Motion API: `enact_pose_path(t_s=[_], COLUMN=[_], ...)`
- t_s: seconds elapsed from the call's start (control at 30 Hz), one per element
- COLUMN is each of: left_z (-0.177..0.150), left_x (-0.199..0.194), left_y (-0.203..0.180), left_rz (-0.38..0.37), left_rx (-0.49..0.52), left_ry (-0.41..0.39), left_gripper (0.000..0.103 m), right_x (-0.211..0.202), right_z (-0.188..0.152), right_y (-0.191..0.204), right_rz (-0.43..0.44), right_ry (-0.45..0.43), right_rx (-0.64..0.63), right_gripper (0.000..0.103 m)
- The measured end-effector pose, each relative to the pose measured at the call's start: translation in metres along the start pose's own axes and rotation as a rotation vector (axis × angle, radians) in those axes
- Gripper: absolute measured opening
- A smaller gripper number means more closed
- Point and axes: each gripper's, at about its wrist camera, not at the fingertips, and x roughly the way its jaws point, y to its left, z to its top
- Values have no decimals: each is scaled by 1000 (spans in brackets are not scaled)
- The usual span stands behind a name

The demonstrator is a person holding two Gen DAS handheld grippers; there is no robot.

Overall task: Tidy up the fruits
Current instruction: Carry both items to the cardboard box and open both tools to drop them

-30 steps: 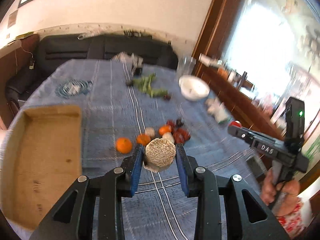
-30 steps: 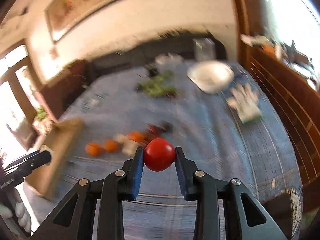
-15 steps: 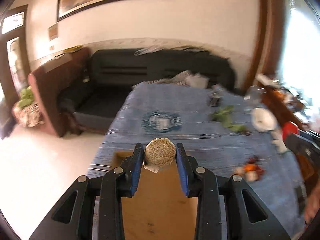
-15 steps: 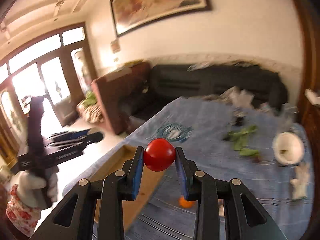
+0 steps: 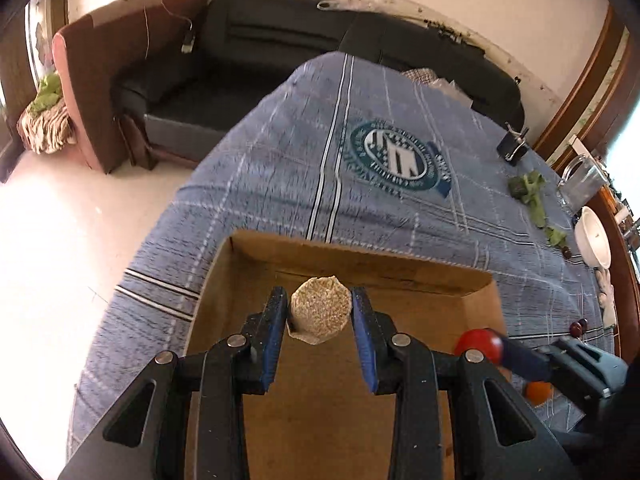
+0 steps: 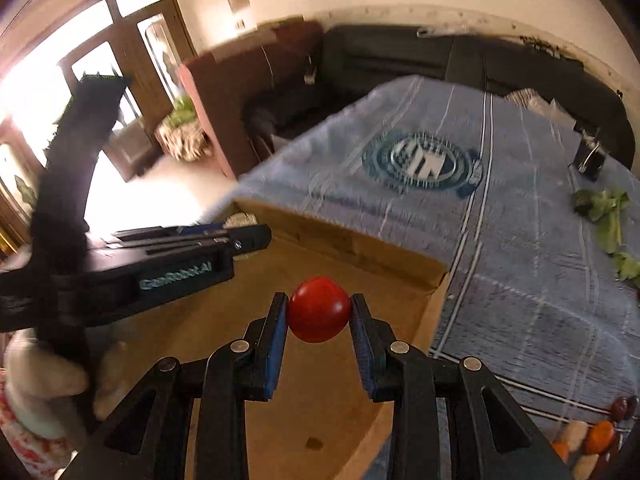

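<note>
Both grippers now over cardboard tray [image 5: 360,268], left gripper [image 5: 320,316] jaws clamping beige fruit [image 5: 320,314], right gripper [image 6: 319,312] jaws clamping tomato [image 6: 319,309]

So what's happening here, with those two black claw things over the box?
A person is sorting fruit with a handheld gripper in each hand. The left gripper is clamped on a round beige, rough-textured fruit, and the right gripper is clamped on a red tomato-like fruit. Both are held above the open cardboard box on the blue tablecloth, neither released yet. More small fruit lies on the cloth beside the box.
</note>
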Motion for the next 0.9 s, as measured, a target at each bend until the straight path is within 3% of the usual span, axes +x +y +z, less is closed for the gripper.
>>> enact_pose_path(t_s=[0.27, 0.33, 0.4, 0.47, 0.6, 0.9], left_z=[0, -2, -1, -2, -8, -53], left_x=[14, 14, 12, 3, -34, -109], left_y=[2, 2, 3, 2, -9, -80], left_rz=[2, 5, 6, 20, 45, -146], left_rx=[-9, -14, -20, -17, 6, 117], left_ry=[25, 25, 20, 2, -68, -115], left_gripper=[32, 34, 37, 44, 58, 62], right_x=[24, 24, 17, 7, -30, -151], right_z=[1, 3, 3, 4, 0, -68], right_y=[-4, -5, -5, -5, -9, -78], right_rz=[-46, -43, -45, -42, -37, -147], right_ry=[27, 20, 2, -17, -78, -212], right_rx=[-5, 9, 11, 9, 7, 101], right_gripper=[35, 37, 46, 48, 48, 65])
